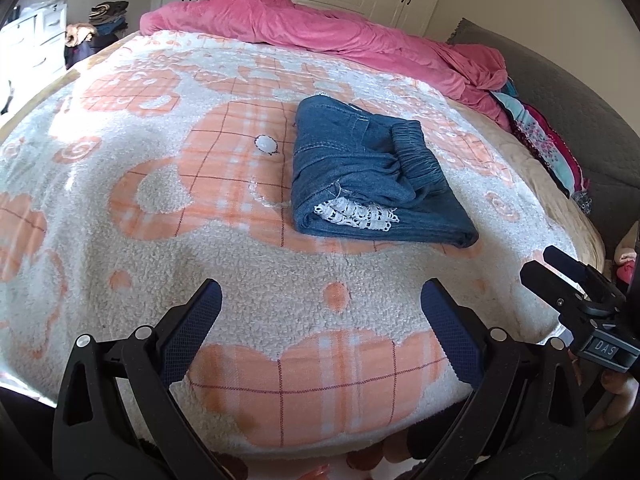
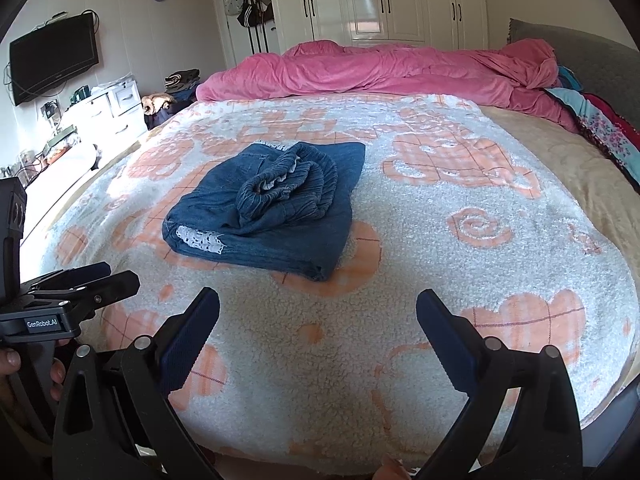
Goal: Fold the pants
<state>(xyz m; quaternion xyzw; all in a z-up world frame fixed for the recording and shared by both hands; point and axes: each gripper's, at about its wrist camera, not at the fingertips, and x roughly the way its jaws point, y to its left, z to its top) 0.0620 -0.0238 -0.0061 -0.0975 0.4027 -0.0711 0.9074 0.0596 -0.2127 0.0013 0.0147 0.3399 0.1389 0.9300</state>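
Note:
Blue denim pants [image 1: 360, 172] with white lace trim lie folded in a compact bundle on the bed's fleece blanket [image 1: 180, 200], the elastic waistband on top. They also show in the right wrist view [image 2: 272, 208]. My left gripper [image 1: 320, 300] is open and empty, held back near the bed's front edge, well short of the pants. My right gripper [image 2: 318, 308] is open and empty too, also near the front edge. Each gripper shows at the side of the other's view: the right one [image 1: 560, 272], the left one [image 2: 96, 280].
A rumpled pink duvet [image 2: 380, 72] lies across the far end of the bed. Patterned cloth [image 2: 600, 128] and a grey headboard [image 2: 580, 52] are at the right. White drawers [image 2: 112, 108], piled clothes [image 2: 184, 80] and a wall TV [image 2: 54, 58] stand at the left.

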